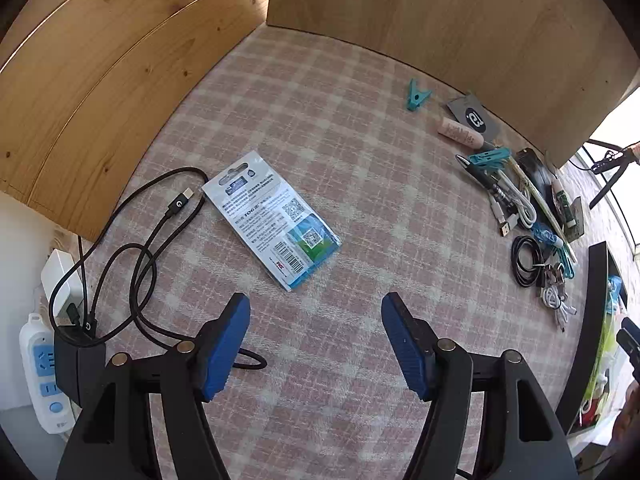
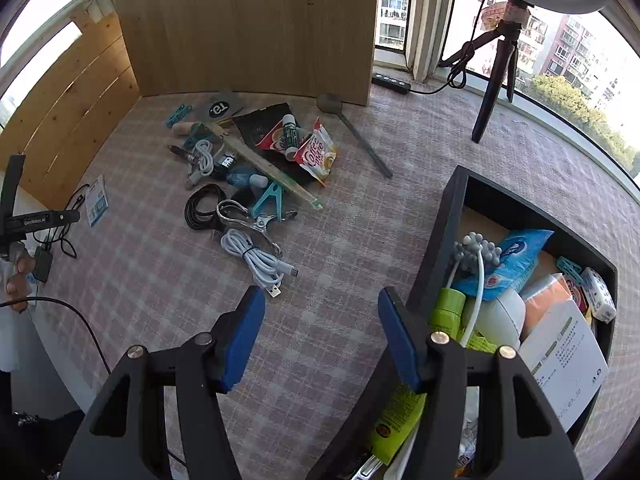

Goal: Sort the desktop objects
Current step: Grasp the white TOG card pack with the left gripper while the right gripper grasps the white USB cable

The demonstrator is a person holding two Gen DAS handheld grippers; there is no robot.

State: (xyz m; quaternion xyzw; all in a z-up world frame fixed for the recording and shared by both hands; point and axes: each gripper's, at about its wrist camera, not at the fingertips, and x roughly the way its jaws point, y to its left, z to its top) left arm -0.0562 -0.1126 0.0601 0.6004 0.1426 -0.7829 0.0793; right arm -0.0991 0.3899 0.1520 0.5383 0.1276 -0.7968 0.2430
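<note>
Checked pink-and-cream tablecloth [image 1: 340,128], bounded by pale wooden boards [image 1: 460,20].

Left gripper [image 1: 316,340]: blue-padded jaws stood wide, nothing between them, above bare cloth.

Right gripper [image 2: 322,336]: blue-padded jaws likewise wide and empty, beside the black open-topped storage box [image 2: 448,216].

Flat blue-and-white printed retail packet [image 1: 274,220]: lay face-down on the cloth, barcode and QR codes showing, just ahead of the left gripper. Black USB cable [image 1: 140,248] looped beside it, its plug near the packet's corner.

White power strip with blue sockets [image 1: 44,372]: off the table's edge.

Unsorted heap [image 2: 240,168], well apart from the packet: white coiled cable [image 2: 256,258], black coiled cable [image 2: 202,206], teal plastic clothes pegs [image 2: 270,200], metal spring clamp [image 2: 244,216], red-and-white coffee creamer sachet [image 2: 318,154], long wooden stick [image 2: 264,166].

The box was already crowded: blue tissue pack [image 2: 516,256], green bottle [image 2: 448,312], white printed carton [image 2: 568,356].
</note>
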